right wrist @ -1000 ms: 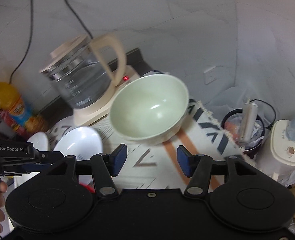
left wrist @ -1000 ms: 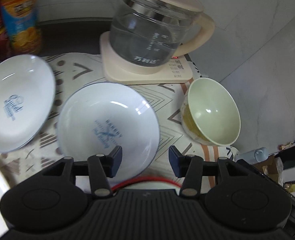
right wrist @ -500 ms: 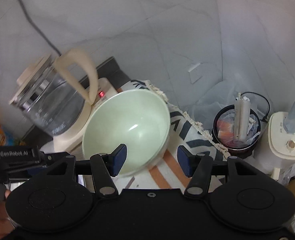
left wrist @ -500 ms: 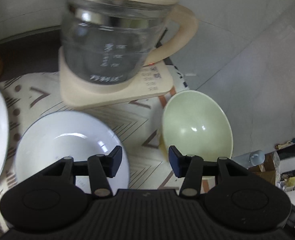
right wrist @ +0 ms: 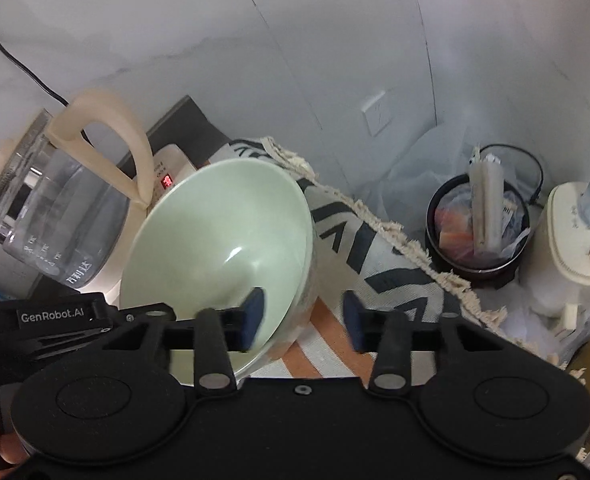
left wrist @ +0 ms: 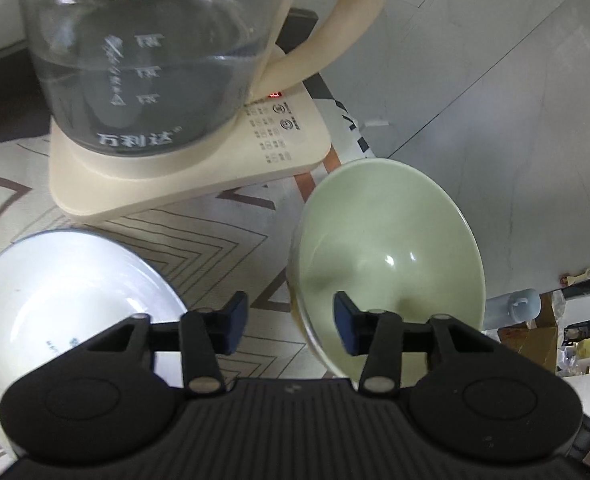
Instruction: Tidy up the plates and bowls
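One pale green bowl (left wrist: 391, 248) sits on the patterned cloth (left wrist: 199, 240) covering the worktop, just beside the cream base of the glass kettle (left wrist: 147, 60). Its near rim is hidden behind both tools' bodies.

The left tool (left wrist: 291, 322) straddles that rim, one pad inside the bowl and the other over the cloth. Its jaws are closing but still apart, pressing nothing.

The right tool (right wrist: 303, 318) likewise straddles the bowl's right rim: the left pad is blurred inside the bowl, the right pad outside over the cloth. These jaws are also closing, and seemingly not yet clamped on the wall.

One white plate (left wrist: 55, 292) with a dark rim lies left of the bowl, cut off by the frame and tool. The kettle's top is cut off too. A dark bin (right wrist: 479, 232) stands below the worktop's fringed edge.
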### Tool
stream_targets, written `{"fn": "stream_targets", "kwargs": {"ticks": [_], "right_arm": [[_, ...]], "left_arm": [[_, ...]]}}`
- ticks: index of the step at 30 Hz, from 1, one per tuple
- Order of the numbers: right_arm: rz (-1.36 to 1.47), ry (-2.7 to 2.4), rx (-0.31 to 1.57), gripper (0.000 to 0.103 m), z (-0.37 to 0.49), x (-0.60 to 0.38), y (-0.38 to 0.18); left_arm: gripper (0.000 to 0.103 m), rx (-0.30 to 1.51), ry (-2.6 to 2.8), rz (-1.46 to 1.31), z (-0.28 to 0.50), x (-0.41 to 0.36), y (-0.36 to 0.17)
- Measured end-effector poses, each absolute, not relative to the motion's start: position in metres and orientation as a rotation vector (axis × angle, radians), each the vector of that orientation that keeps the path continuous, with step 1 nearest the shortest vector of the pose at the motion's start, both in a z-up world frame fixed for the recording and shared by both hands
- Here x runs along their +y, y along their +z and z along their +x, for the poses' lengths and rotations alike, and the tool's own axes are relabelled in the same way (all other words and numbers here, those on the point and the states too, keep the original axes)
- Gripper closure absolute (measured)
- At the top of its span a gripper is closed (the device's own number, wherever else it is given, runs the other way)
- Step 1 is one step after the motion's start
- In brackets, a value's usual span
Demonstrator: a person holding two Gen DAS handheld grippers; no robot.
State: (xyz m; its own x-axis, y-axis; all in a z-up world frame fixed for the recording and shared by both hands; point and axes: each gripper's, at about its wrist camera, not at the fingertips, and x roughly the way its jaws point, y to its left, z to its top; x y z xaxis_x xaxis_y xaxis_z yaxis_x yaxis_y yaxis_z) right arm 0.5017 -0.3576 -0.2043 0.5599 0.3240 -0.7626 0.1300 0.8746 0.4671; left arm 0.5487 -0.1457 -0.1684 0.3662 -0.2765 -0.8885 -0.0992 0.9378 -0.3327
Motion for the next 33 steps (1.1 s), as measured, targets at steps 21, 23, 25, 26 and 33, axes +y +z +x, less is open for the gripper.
{"fn": "stream_targets", "kwargs": {"ticks": [21,23,25,26,33], "right_arm": [[0.437,0.159,0.960,0.083,0.488,-0.344,-0.167],[0.433,0.168,0.949,0.083,0.483,-0.343,-0.161],[0.425,0.178,0.936,0.083,0.477,-0.341,-0.155],[0.422,0.184,0.930,0.083,0.474,-0.340,-0.152],[0.414,0.220,0.910,0.084,0.449,-0.335,-0.128]], "left_arm": [[0.091,1.129,-0.111,-0.401,0.527,-0.139,-0.133],[0.091,1.116,-0.105,-0.407,0.521,-0.136,-0.127],[0.091,1.103,-0.098,-0.410,0.514,-0.135,-0.120],[0.091,1.096,-0.094,-0.412,0.510,-0.134,-0.117],[0.091,1.063,-0.059,-0.425,0.477,-0.127,-0.094]]}}
